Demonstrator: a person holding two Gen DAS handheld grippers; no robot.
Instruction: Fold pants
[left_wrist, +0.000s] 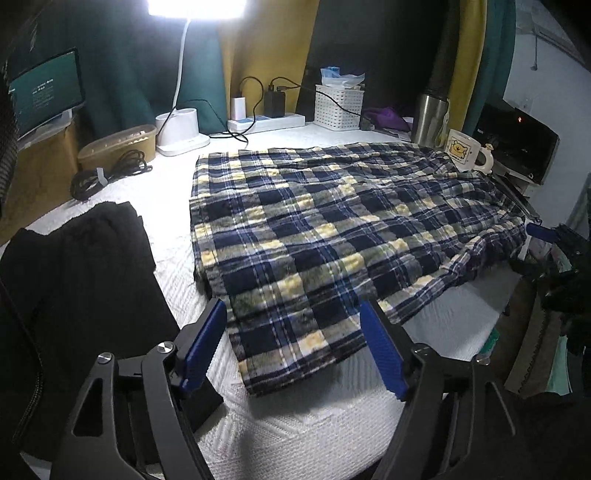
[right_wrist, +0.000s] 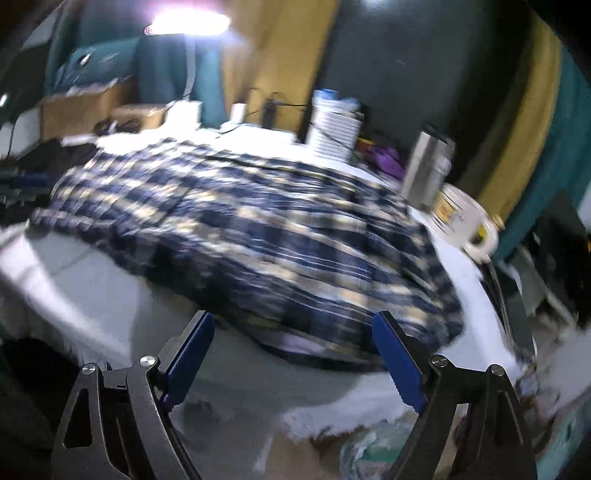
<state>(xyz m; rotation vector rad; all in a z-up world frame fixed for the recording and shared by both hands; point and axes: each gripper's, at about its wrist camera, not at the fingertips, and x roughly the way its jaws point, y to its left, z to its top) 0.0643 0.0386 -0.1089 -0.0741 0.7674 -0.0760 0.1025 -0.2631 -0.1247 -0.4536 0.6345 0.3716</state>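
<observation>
1. Pants (left_wrist: 332, 229): plaid, navy/yellow/white, lying flat across the middle of the worktop (left_wrist: 295, 424). One end hangs over the near edge; the right-hand end slumps off the right edge. Looks like one fold is already in, judging by the doubled near edge, and the spread leaves room for the next fold.
2. Left claw (left_wrist: 291, 347): jaws apart, nothing between the pads, hovering over the end that hangs off the near edge. My read: lined up to take that end.
3. Right claw (right_wrist: 291, 354): jaws apart, empty, off the near edge by the right-hand end. View is motion-blurred, so contact can't be judged closely; pads look clear of the cloth.
4. Black garment (left_wrist: 85, 266): near-left corner, apart from the pants; probably a separate pile.
5. Mug (left_wrist: 467, 151): far-right corner, touching or just on the cloth. Could snag if that end is lifted.
6. Steel tumbler (left_wrist: 430, 118), white basket (left_wrist: 338, 107), power strip (left_wrist: 266, 122), and lamp (left_wrist: 181, 129) along the far edge, all clear of the fold area.
7. Writing: mug has a yellow bear picture with small text under it, unreadable. Screen (left_wrist: 46, 88) beyond the far-left corner shows text, too small to read.
</observation>
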